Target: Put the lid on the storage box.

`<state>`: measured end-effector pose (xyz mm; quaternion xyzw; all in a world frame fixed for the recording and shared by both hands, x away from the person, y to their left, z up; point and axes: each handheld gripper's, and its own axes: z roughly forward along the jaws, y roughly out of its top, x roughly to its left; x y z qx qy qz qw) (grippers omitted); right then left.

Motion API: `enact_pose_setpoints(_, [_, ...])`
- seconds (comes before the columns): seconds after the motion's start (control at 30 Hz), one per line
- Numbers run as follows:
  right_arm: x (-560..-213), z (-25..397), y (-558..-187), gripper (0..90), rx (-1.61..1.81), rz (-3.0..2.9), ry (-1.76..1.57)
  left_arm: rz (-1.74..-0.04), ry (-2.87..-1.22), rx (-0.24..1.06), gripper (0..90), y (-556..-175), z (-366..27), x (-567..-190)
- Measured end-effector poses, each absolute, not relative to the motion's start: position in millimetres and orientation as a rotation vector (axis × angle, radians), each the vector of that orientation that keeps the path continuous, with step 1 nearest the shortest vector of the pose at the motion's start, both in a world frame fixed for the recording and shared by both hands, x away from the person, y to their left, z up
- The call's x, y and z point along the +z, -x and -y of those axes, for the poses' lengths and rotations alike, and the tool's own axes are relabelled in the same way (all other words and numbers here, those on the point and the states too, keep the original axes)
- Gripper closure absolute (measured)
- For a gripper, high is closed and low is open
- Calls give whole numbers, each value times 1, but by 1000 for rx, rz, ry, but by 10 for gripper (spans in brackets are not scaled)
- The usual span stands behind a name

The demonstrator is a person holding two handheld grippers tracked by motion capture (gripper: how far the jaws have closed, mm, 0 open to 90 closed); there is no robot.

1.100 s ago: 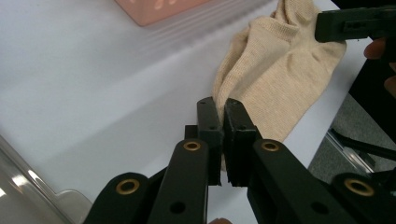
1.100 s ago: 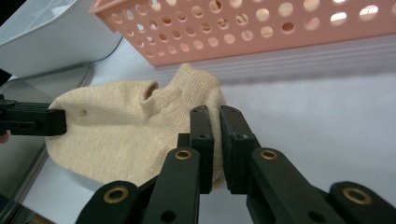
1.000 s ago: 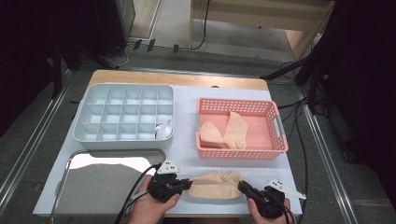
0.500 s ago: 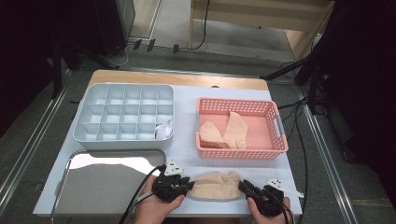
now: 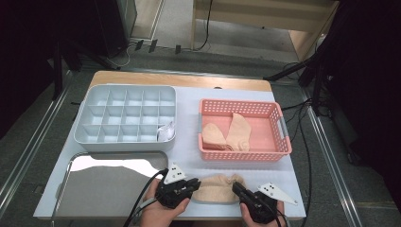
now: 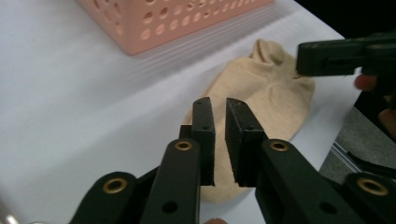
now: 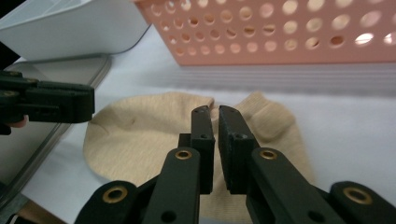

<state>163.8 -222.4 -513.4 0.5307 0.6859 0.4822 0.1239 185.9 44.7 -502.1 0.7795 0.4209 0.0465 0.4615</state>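
A beige sock (image 5: 217,188) lies flat on the white table near its front edge, between my two grippers. My left gripper (image 5: 195,182) is at the sock's left end. In the left gripper view its jaws (image 6: 219,100) stand almost together over the sock (image 6: 271,93), with nothing seen between them. My right gripper (image 5: 235,187) is at the sock's right end. In the right gripper view its jaws (image 7: 215,108) are shut over the cuff end of the sock (image 7: 140,135). Each view also shows the other gripper across the sock (image 6: 327,56) (image 7: 51,102).
A pink perforated basket (image 5: 243,156) behind the sock holds two more beige socks (image 5: 227,132). A grey compartment organiser (image 5: 125,118) at the back left has a small white item (image 5: 165,131) in one cell. A shiny metal tray (image 5: 108,184) lies front left.
Both hands have drawn slightly nearer the front edge. The sock has bunched a little shorter between the grippers.
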Motion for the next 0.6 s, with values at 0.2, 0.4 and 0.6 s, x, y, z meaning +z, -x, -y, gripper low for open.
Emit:
enact_pose_setpoints(0.2, [-521,200,-166,862,1387,-2090,-1503,-1042,-2012,92,871,-193,-23,-511])
enact_pose_setpoints(0.4, [-533,193,-174,873,1294,-2151,-1520,-1090,-2071,98,900,-202,-20,-522])
enact_pose_setpoints(0.6, [-531,225,-174,899,1276,-2070,-1601,-1087,-2064,69,900,-203,-24,-523])
